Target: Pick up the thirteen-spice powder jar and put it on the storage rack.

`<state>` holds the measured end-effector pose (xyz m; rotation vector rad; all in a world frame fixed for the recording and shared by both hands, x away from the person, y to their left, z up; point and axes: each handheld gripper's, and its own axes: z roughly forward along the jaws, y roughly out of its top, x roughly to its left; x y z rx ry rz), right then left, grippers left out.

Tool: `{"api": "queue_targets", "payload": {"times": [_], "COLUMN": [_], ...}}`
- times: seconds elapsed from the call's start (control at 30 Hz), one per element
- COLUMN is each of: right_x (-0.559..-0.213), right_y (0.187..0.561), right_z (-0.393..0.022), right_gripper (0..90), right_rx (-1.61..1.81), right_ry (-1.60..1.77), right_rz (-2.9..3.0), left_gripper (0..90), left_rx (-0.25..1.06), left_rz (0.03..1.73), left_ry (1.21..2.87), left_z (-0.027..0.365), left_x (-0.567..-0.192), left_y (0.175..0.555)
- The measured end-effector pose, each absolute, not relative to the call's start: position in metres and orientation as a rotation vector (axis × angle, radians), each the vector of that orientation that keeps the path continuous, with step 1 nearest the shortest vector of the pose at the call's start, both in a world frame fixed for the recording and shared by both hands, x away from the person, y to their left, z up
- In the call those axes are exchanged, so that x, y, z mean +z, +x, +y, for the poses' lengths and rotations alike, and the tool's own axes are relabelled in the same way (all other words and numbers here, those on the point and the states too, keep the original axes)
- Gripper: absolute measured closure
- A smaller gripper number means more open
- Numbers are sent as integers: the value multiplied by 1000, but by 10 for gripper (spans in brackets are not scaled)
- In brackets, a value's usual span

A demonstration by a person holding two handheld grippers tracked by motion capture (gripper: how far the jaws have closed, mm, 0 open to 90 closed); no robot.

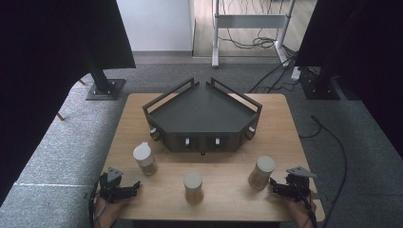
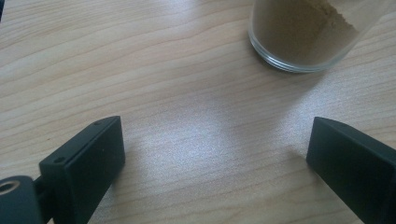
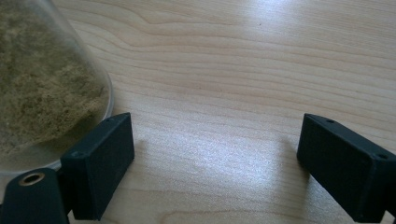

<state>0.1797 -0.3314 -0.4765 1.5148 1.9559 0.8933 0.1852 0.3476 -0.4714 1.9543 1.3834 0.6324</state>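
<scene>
The left hand-held gripper [image 1: 135,185] rests on the bench [image 1: 223,159] near its front edge, left of the middle spice jar [image 1: 193,186], jaws spread with nothing between them. The right hand-held gripper [image 1: 273,186], to that jar's right, is likewise released, one jaw just beside the right spice jar [image 1: 261,172]. The left spice jar [image 1: 145,158] stands behind and left of the middle jar; the dark corner tray [image 1: 204,114] sits behind it.

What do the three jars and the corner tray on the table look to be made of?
The jars look like clear glass: brown powder shows through glossy walls; their pale lids look like matte plastic, though that is uncertain. The tray seems dark matte-coated metal or plastic, with thin railings. The table shows light wood grain, possibly laminate.
</scene>
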Motion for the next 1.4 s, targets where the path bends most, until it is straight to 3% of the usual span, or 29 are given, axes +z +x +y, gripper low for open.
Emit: {"api": "queue_targets", "payload": {"times": [0.47, 0.73, 1.4], "right_x": [-476, -476, -476], "right_y": [182, 182, 182], "right_z": [-332, -331, -331], "right_gripper": [100, 98, 96], "right_rx": [894, 892, 891], "right_ry": [1513, 1514, 1516], "right_rz": [1960, 1960, 1958], "left_gripper": [78, 84, 84], "left_rx": [654, 717, 748], "left_rz": [1326, 1205, 1102], "left_ry": [1948, 1785, 1691], "left_z": [351, 366, 368], "left_x": [-473, -474, -469], "left_y": [182, 157, 147]}}
